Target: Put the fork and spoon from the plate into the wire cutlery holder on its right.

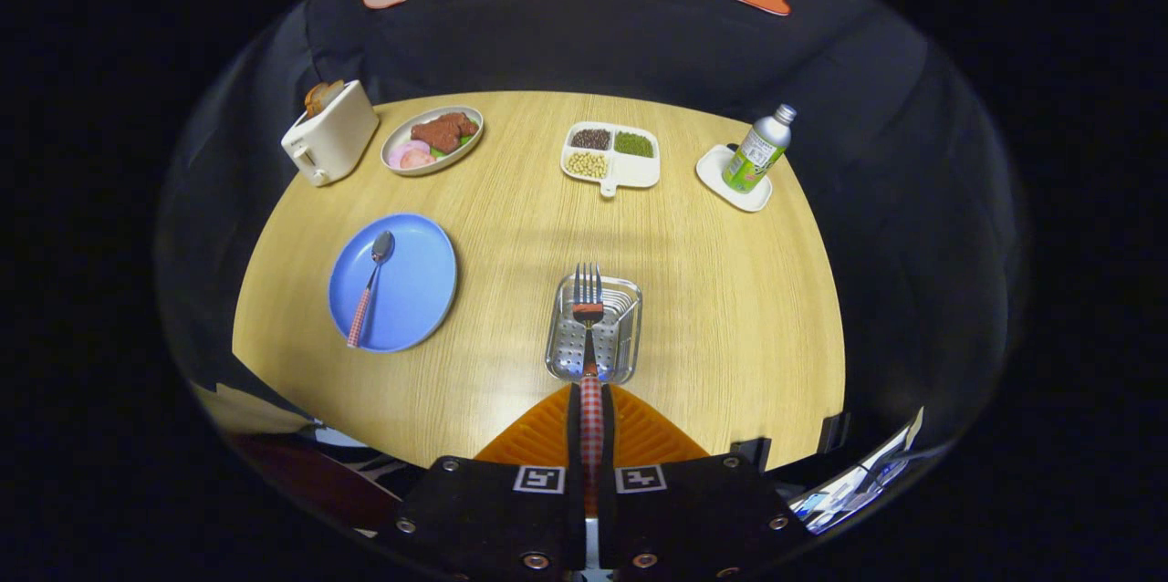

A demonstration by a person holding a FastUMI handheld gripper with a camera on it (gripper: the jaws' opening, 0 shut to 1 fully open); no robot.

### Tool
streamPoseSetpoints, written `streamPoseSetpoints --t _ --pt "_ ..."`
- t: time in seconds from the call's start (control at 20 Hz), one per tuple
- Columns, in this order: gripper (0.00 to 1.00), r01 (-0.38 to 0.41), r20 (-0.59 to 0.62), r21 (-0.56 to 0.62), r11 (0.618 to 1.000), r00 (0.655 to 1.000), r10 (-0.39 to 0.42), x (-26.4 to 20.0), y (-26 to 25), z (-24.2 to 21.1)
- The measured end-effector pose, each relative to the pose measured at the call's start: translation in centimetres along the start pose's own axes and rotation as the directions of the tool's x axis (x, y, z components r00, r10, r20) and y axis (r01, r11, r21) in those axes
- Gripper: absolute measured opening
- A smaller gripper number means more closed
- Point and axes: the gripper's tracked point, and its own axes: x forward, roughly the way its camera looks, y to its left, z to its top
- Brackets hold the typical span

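Observation:
My gripper (591, 422) is shut on the fork (589, 308) by its red-and-white checked handle, both orange fingers (547, 436) pressing on it. The fork points forward with its tines over the wire cutlery holder (566, 349), a shiny perforated metal basket just ahead of the fingers. Left of the holder lies the blue plate (415, 290). On it rests the spoon (370, 285), its bowl at the far end and its checked handle pointing toward me.
On the round wooden table (730, 290) stand a white toaster (330, 142), a plate of food (432, 138), a white divided dish of beans (610, 153) and a bottle (757, 158) on a white coaster, all along the far side.

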Motion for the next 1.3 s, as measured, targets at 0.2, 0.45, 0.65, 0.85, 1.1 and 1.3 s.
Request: streamPoseSetpoints --t 0.2,0.45,0.65,0.85,1.1,1.3 --pt "0.06 -0.037 -0.124 0.001 0.999 0.992 0.037 0.9 0.0 -0.5" --pt "0.06 -0.057 -0.245 -0.022 0.998 0.968 0.050 2.2 0.0 -1.0" --pt "0.06 -0.062 -0.309 -0.008 0.998 0.949 0.057 3.0 -0.1 -1.1" --pt "0.08 -0.068 -0.344 0.002 0.998 0.937 0.064 3.8 -0.1 -0.9" --pt "0.13 -0.070 -0.338 0.014 0.997 0.938 0.071 4.4 0.1 -0.1" --pt "0.12 -0.065 -0.318 0.045 0.997 0.945 0.075 4.4 -0.1 0.5"
